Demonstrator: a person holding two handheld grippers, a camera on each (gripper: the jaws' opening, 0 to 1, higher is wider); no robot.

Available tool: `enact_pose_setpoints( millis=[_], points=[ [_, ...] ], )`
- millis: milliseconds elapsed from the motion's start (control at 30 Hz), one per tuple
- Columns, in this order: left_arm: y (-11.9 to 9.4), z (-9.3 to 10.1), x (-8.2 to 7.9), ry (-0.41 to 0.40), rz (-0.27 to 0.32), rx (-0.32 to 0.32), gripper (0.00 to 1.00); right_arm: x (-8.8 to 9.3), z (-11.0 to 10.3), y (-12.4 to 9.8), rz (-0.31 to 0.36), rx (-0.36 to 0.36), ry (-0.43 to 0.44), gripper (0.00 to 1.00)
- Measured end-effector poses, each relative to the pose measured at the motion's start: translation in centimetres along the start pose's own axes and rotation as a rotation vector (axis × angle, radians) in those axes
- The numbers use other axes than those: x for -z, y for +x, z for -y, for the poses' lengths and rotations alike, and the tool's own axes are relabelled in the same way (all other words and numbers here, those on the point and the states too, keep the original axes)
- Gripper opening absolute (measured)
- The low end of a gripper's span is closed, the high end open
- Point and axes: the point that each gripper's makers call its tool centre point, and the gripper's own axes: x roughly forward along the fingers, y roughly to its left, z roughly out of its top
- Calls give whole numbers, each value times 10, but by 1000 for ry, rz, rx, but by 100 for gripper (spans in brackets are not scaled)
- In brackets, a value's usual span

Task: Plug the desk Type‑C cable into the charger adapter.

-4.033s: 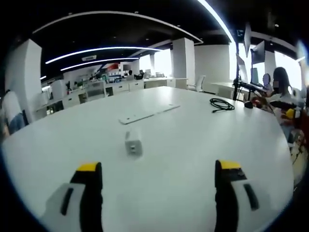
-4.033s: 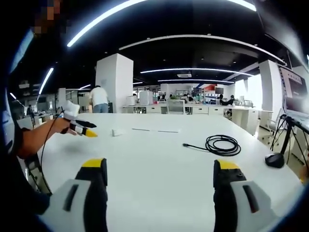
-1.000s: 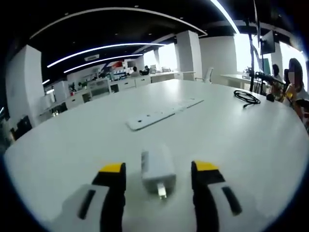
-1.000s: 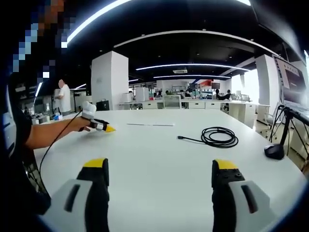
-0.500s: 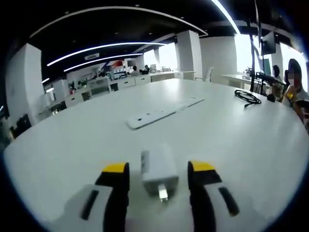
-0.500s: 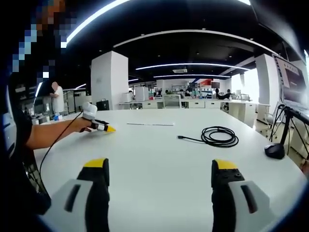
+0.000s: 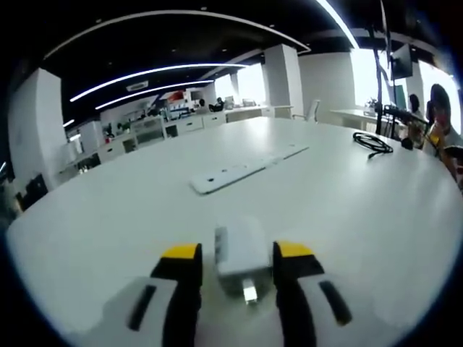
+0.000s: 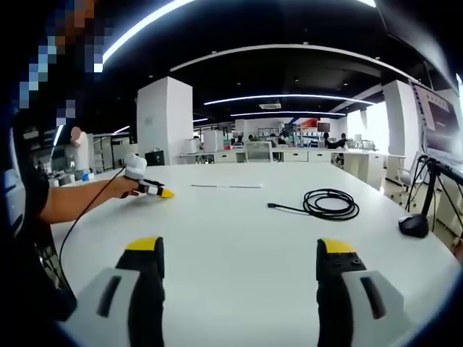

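The white charger adapter (image 7: 242, 249) lies on the white table (image 7: 108, 217) with its metal prongs toward the camera. My left gripper (image 7: 239, 262) has its yellow-tipped jaws closed in against the adapter's two sides. The black Type-C cable (image 7: 372, 142) lies coiled far off to the right. In the right gripper view the cable (image 8: 329, 204) rests mid-table with its plug end pointing left. My right gripper (image 8: 235, 285) hovers open over bare table, well short of the cable. The left gripper (image 8: 153, 191) appears there at the left, held in a person's hand.
A flat white power strip (image 7: 239, 172) lies beyond the adapter and appears as a power strip (image 8: 226, 186) at the table's far side. A black tripod foot (image 8: 414, 225) stands at the right edge. A person (image 7: 441, 130) sits at the far right.
The left jaws have narrowed step by step from wide open until they meet the adapter's sides. The right gripper has stayed open and almost still.
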Motion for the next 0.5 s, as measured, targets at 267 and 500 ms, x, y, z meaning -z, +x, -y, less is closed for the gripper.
enact_pose_setpoints(
  millis=[267,500],
  points=[
    [3,1,1,-6,1,11,31,3,0,1,-8,1,3,87],
    [2,3,1,-14,6,16,29,4,-1,1,-10,-2,5,85]
  ],
)
